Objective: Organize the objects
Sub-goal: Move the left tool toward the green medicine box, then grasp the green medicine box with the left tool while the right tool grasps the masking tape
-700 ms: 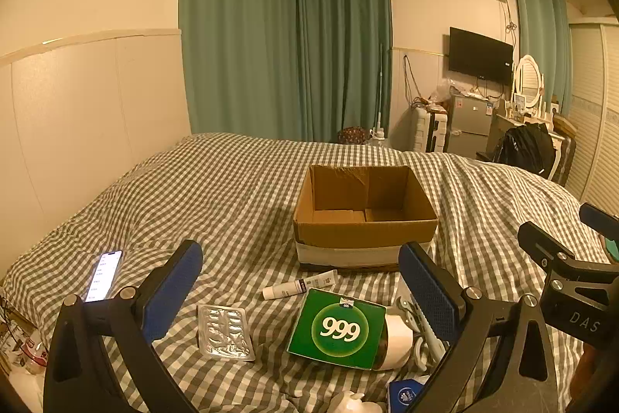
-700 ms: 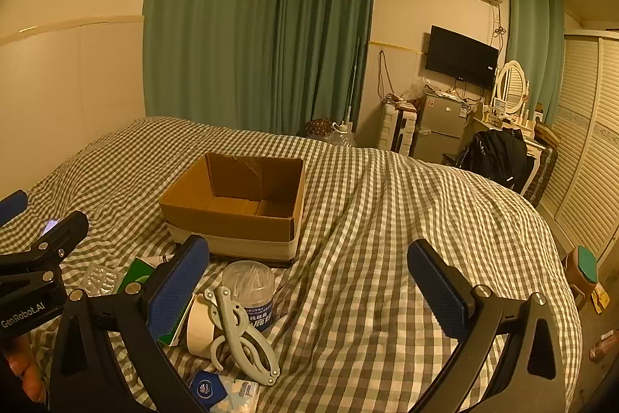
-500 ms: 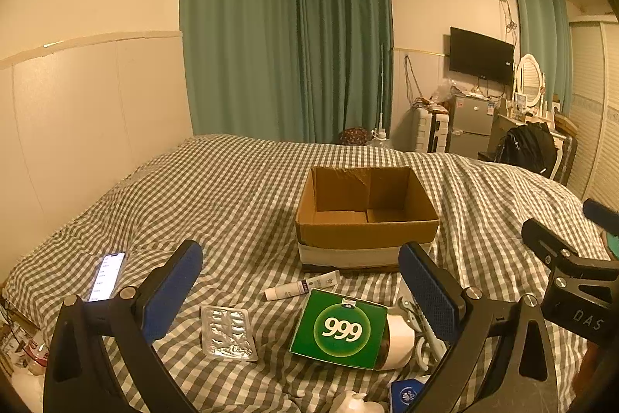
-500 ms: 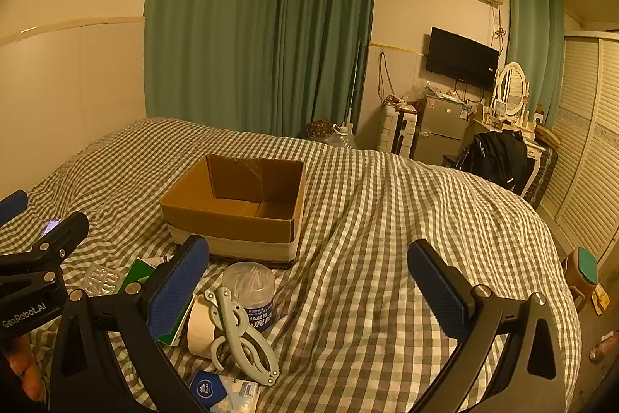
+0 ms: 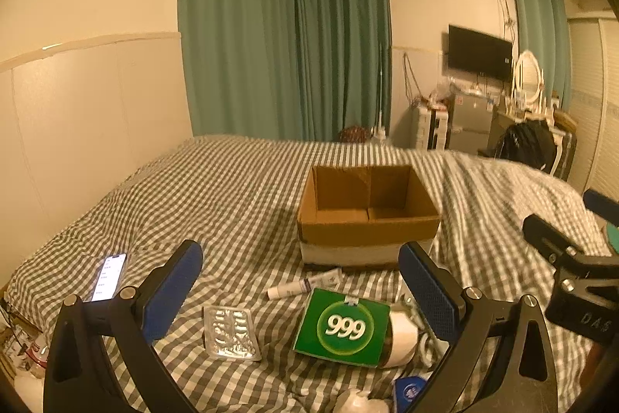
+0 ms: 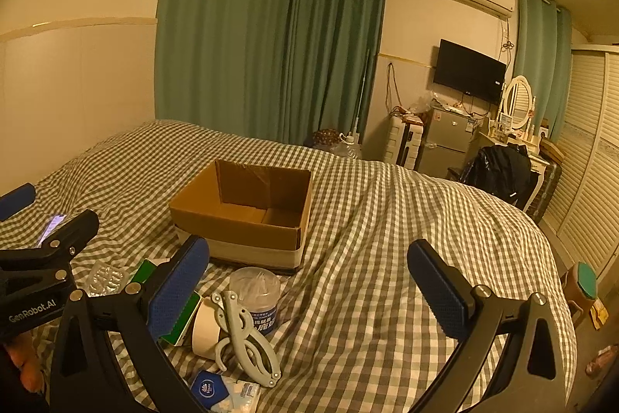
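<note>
While both tools gape, tube [image 5: 305, 286] lies flat, cap leftward, beside box [image 5: 367, 219].

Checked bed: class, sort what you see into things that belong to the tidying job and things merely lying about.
Belongs to the job:
cardboard box
green 999 packet
blister pack
small tube
tape roll
grey clip
clear tub

Lying about:
phone
black backpack
television

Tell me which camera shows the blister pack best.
The left wrist view: the blister pack lies whole and unobstructed on the bed, beside the green box. The right wrist view catches it only small at the left edge, partly behind the left claw.
</note>
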`<state>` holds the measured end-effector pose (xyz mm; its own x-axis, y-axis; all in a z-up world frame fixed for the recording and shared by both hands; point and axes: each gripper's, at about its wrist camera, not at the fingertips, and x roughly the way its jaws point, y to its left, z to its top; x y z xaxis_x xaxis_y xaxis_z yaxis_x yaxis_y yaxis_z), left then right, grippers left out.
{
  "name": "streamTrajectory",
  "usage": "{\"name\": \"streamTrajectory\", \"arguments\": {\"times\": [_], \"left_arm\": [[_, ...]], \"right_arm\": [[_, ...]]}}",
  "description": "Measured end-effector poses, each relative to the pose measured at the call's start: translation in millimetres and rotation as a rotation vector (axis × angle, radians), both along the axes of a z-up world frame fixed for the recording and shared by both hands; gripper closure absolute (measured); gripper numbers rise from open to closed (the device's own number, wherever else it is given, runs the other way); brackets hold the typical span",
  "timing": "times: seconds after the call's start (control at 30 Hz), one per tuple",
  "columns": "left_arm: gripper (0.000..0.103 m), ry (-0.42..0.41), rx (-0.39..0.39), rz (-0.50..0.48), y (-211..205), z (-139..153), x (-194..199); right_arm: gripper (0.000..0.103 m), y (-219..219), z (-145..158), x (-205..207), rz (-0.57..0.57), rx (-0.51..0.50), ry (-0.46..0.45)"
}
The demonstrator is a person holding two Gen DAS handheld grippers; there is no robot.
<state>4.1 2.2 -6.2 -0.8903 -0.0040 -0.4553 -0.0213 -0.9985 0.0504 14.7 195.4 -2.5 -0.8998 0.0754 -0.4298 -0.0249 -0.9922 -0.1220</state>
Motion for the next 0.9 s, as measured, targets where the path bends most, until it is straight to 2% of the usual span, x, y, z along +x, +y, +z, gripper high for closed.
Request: {"name": "streamTrajectory", "arguments": {"times": [0.13,0.33,0.43,0.63,0.8,0.9], "left_arm": [[0.0,-0.077,-0.002,0.0,-2,-20,-11],[0.0,-0.23,-0.016,0.0,-6,-65,-25],[0.0,-0.289,-0.004,-0.02,-7,-84,-26],[0.0,-0.359,-0.005,-0.133,12,-106,-27],[0.0,-0.416,-0.016,-0.163,16,-122,-40],[0.0,-0.434,-0.056,-0.179,22,-135,-45]], "right_arm": [[0.001,1,-14,-9,0.016,-0.007,-0.047],[0.001,10,-57,-32,0.033,-0.052,-0.228],[0.001,12,-71,-36,0.026,-0.041,-0.268],[0.001,16,-88,-42,0.036,-0.032,-0.327],[0.003,17,-97,-50,0.057,-0.028,-0.365],[0.003,14,-104,-55,0.072,-0.019,-0.399]]}}
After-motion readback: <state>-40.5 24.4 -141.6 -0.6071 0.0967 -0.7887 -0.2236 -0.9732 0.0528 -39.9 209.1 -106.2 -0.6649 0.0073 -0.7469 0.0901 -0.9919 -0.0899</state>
